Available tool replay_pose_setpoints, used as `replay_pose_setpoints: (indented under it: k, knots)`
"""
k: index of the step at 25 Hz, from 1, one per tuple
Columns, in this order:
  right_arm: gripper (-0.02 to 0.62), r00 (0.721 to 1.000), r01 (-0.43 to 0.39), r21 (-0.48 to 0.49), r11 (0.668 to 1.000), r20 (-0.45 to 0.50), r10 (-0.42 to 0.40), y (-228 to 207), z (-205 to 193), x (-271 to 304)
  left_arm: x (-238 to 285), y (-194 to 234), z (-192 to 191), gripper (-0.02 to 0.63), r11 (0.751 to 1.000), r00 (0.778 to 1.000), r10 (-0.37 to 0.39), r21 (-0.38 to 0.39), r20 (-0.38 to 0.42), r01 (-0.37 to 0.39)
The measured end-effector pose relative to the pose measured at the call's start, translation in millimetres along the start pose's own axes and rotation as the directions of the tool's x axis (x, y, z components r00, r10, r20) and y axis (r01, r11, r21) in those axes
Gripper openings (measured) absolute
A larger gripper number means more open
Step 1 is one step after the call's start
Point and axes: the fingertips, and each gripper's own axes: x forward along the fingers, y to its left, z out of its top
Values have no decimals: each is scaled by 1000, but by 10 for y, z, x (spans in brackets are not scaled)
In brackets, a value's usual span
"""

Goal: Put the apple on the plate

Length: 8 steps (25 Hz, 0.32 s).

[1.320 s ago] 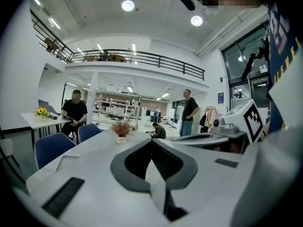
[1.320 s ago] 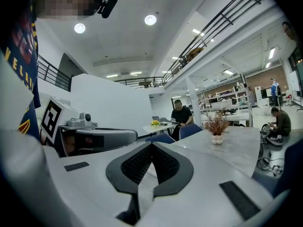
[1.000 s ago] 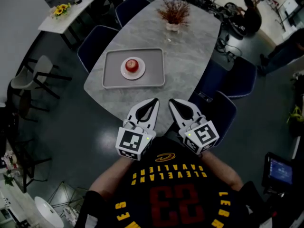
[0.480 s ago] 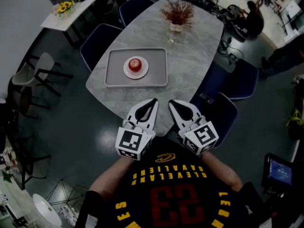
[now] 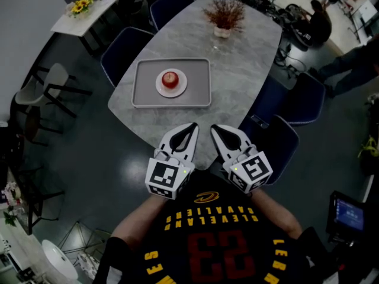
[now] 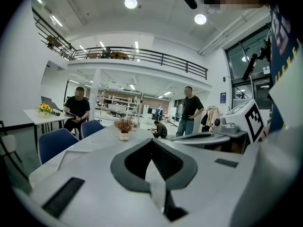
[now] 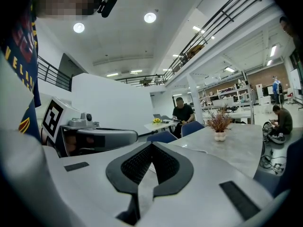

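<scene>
A red apple (image 5: 170, 78) rests on a small white plate (image 5: 180, 90), which stands in the middle of a grey tray (image 5: 142, 94) on the marble table (image 5: 237, 52). My left gripper (image 5: 193, 126) and right gripper (image 5: 214, 128) are side by side at the table's near end, well short of the tray. Both are shut with nothing between the jaws. In the left gripper view the closed left gripper (image 6: 152, 142) points over the table, with the tray's rim (image 6: 71, 154) low at the left. The right gripper view shows the closed right gripper (image 7: 151, 144); the apple is hidden there.
A potted dried plant (image 5: 223, 13) stands at the table's far end. Blue chairs (image 5: 124, 49) ring the table, one (image 5: 278, 138) close to my right gripper. A side table with yellow flowers (image 5: 82, 6) stands at the far left. People sit and stand in the background.
Both grippers have stayed where they were, shut. The head view has shifted a little, so the tray and apple appear slightly further right.
</scene>
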Motion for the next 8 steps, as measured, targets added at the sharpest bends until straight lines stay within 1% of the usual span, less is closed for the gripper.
replay_pose_setpoints:
  k: [8]
  knots:
    - [6,1000,-2,9,1000,-11,2,-91,2,200,113,174,-2,2,1000,1000,7,-7,-13,-7]
